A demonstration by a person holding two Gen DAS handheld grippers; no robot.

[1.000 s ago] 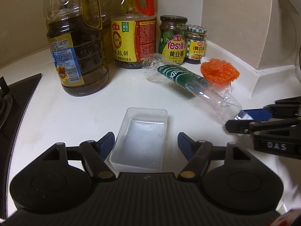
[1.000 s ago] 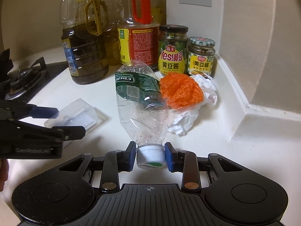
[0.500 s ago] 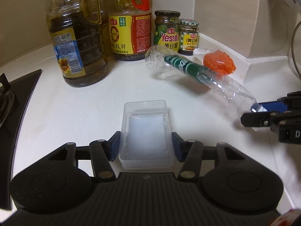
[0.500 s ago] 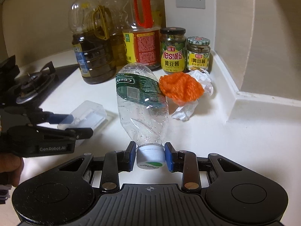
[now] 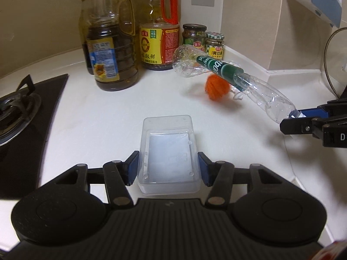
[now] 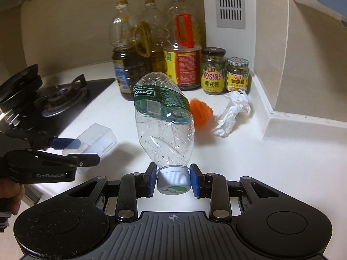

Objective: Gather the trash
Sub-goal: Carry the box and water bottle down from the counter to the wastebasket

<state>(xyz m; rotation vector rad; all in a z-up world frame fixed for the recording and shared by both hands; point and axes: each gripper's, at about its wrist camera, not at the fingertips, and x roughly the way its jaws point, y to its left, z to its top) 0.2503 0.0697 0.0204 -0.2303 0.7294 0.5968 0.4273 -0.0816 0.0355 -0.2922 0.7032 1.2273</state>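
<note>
Now both grippers carry something, and that is the change that matters. Nearest in the left wrist view, the left gripper (image 5: 168,171) has its blue pads pressed against the two long sides of the clear plastic box (image 5: 168,155); a second ago those jaws stood wide around the box as it lay on the white countertop (image 5: 91,125), and they have since closed onto it. The box now looks raised clear of the surface, as its shadow falls apart from it in the right wrist view. Likewise the right gripper (image 6: 173,181) is clenched on the white cap (image 6: 173,178) of the crushed water bottle (image 6: 163,119), a grip it had a second ago too, but the bottle, which then lay with its body on the counter, now hangs in the air, base pointing away and upward. Beyond it, the orange mesh ball (image 6: 200,112) and the crumpled white wrapper (image 6: 233,112) remain on the counter, no longer touched by the bottle. Farther back, the oil jugs (image 5: 110,52) and sauce jars (image 6: 213,71) stand against the wall, with the gas hob (image 6: 63,96) to the left. By the look of it, two pieces of trash are secured and ready to go to a bin, which no view shows; the ball and wrapper are left to collect.
</note>
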